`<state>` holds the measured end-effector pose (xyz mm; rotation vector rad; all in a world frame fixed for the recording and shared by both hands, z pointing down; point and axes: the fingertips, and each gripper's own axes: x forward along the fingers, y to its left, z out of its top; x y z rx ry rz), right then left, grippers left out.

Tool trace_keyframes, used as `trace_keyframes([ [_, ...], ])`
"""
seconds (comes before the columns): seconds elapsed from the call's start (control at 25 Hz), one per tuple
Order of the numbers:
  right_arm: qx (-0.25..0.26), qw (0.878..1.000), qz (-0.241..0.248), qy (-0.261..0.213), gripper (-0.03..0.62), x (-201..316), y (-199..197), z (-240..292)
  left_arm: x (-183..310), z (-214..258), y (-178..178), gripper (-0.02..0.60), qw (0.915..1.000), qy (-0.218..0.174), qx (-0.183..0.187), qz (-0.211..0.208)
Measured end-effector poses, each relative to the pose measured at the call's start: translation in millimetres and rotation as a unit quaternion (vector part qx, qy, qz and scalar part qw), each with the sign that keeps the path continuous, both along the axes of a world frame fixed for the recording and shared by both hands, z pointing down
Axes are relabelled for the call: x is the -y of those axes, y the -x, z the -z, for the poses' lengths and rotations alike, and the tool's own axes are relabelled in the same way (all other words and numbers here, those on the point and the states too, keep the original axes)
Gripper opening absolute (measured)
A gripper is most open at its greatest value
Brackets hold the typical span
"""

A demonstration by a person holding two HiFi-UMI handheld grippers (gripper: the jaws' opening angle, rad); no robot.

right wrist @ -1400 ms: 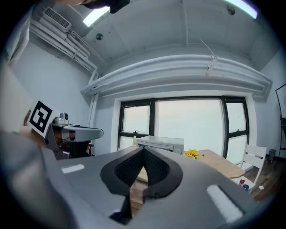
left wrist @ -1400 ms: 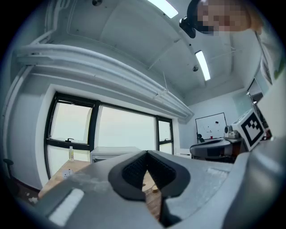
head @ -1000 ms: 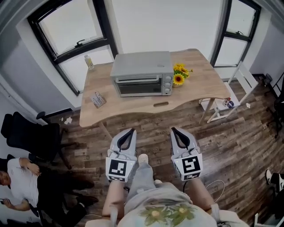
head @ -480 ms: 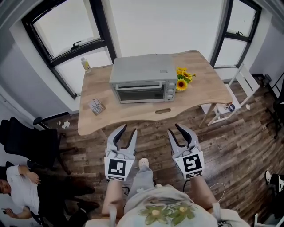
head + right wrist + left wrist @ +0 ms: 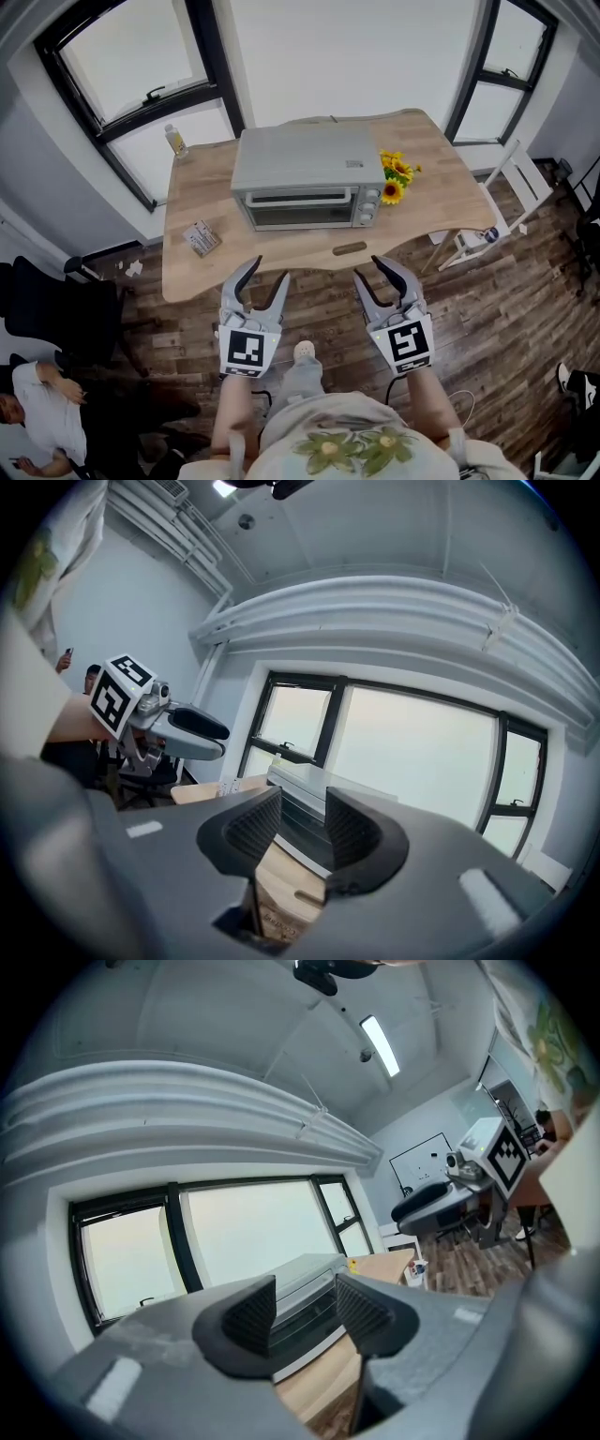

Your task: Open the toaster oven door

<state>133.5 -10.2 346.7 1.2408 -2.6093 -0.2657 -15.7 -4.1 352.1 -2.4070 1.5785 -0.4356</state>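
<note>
My left claw [image 5: 269,272]: jaws spread, having just been opening, with nothing between the pads. My right claw [image 5: 370,272]: likewise spread and just been opening, also empty. I hold both side by side, pointing forward over the wooden floor [image 5: 506,281], just short of the near edge of the table [image 5: 192,202] and not touching it. Through each claw's gap its own gripper view shows the toaster oven [image 5: 305,173] beyond, well apart from the pads. The oven stands about mid-table, front facing me. Its glass door [image 5: 298,208] is shut, and the handle runs along the door's top edge. The knobs sit in a column at the right of the front. Just beside the oven's right end lie some sunflowers [image 5: 394,180], touching or nearly touching it — I cannot tell which. On the table's left part, near the front edge, lies a small packet [image 5: 200,238]. At the far left corner stands a small bottle [image 5: 173,141], close to the window [image 5: 122,66]. At the lower left of the head view a person [image 5: 37,412] sits well away from the table.
</note>
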Motion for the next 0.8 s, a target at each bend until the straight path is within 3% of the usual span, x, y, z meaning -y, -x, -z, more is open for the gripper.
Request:
trace_keyframes([
  [0.52, -0.049, 0.999, 0.009, 0.003, 0.173, 65.5, 23.7, -12.5, 67.4, -13.4, 37.0, 0.238, 0.9989, 0.017, 0.043, -0.013],
  [0.8, -0.079, 0.997, 0.002, 0.021, 0.178, 96.4, 34.1, -29.4, 98.3, -40.1, 58.4, 0.238, 0.9982, 0.046, 0.036, -0.013],
])
